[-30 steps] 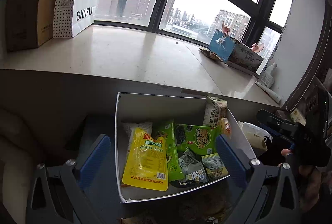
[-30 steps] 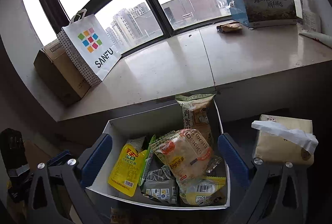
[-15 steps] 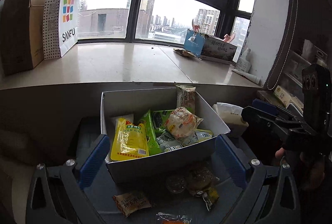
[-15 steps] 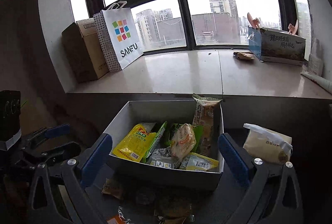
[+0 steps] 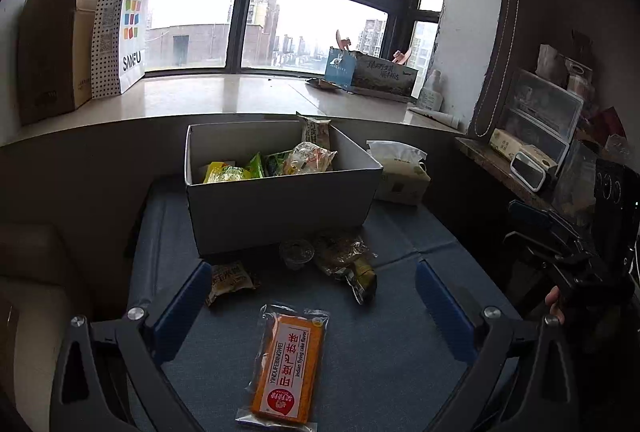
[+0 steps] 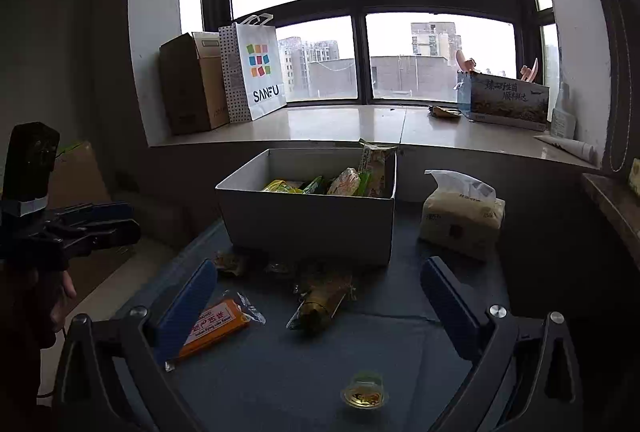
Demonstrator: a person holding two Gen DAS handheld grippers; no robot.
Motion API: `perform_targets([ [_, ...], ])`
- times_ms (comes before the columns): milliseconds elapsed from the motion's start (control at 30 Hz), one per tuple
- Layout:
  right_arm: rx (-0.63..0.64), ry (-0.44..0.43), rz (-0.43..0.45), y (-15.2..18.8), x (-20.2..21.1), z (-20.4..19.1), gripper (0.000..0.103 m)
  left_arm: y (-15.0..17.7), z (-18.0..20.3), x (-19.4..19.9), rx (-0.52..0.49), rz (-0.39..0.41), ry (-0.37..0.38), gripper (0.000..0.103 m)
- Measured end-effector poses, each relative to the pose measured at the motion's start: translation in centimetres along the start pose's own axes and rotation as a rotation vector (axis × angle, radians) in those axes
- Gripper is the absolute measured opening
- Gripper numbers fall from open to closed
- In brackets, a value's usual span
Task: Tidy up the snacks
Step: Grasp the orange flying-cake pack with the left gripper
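Note:
A white box [image 5: 280, 204] [image 6: 308, 224] holding several snack packets stands on the blue table. Loose snacks lie in front of it: an orange flying-cake packet [image 5: 290, 364] [image 6: 214, 324], a brown packet [image 5: 230, 280], a dark green-gold packet [image 5: 348, 260] [image 6: 320, 302] and a small jelly cup [image 5: 296, 252]. Another jelly cup [image 6: 363, 394] lies near the front. My left gripper [image 5: 314, 308] is open and empty above the orange packet. My right gripper [image 6: 318, 312] is open and empty above the green-gold packet.
A tissue pack [image 5: 400, 172] [image 6: 462, 216] sits right of the box. Behind is a window sill [image 6: 360, 124] with a SANFU bag [image 6: 256, 72], cardboard boxes and a printed carton [image 6: 508, 100]. Shelves [image 5: 532, 136] with containers stand at the right.
Both grippers have pulled back and lowered away from the box. The loose snacks on the table in front of it have come into view. Both stay open and empty.

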State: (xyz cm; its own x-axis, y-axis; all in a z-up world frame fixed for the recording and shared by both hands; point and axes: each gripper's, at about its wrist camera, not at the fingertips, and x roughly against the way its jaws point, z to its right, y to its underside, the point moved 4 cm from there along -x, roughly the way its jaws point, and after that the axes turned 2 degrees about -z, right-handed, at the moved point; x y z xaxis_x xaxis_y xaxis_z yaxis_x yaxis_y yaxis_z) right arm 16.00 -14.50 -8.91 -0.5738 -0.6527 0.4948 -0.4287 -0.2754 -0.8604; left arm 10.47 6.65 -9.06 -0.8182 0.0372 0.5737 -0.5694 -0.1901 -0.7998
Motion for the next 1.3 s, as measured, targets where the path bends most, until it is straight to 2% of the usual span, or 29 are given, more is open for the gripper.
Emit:
perform_targets([
  [167,-0.037,0.053,-0.034,4.4,2.4,1.0,0.103,3.4,0.3,0.2,-0.002,-0.026,0.001,0.103],
  [300,-0.03,0.097,-0.067,6.7,3.7,1.8,0.103,5.2,0.3,-0.3,0.004,-0.016,0.001,0.103],
  [400,-0.049,0.112,-0.095,7.9,3.6,2.5,0.103,5.9,0.3,-1.2,-0.004,-0.046,-0.007,0.103],
  [533,-0.079,0.115,-0.11,8.5,3.2,3.2,0.103,7.0,0.1,-3.0,-0.022,-0.136,-0.017,0.103],
  [600,-0.085,0.117,-0.123,8.8,2.9,3.1,0.103,7.8,-0.4,-4.3,0.001,-0.196,-0.016,0.103],
  [700,-0.077,0.115,-0.135,9.1,2.6,2.8,0.103,8.6,-1.4,-6.1,0.024,-0.244,-0.01,0.103],
  [833,-0.061,0.111,-0.148,9.4,2.2,2.3,0.103,9.6,-2.2,-9.0,-0.016,-0.321,-0.072,0.103],
  [900,-0.053,0.11,-0.151,9.4,2.1,2.1,0.103,10.1,-2.3,-10.2,-0.026,-0.348,-0.054,0.103],
  [1000,-0.047,0.109,-0.159,9.5,1.9,2.0,0.103,11.0,-2.5,-12.1,-0.057,-0.402,-0.08,0.103],
  [1100,-0.044,0.119,-0.167,9.7,1.8,2.0,0.103,11.4,-2.7,-12.8,-0.095,-0.414,-0.102,0.103],
  [1300,-0.048,0.116,-0.173,9.9,1.6,2.0,0.103,10.9,-4.1,-13.3,-0.085,-0.405,-0.104,0.103],
])
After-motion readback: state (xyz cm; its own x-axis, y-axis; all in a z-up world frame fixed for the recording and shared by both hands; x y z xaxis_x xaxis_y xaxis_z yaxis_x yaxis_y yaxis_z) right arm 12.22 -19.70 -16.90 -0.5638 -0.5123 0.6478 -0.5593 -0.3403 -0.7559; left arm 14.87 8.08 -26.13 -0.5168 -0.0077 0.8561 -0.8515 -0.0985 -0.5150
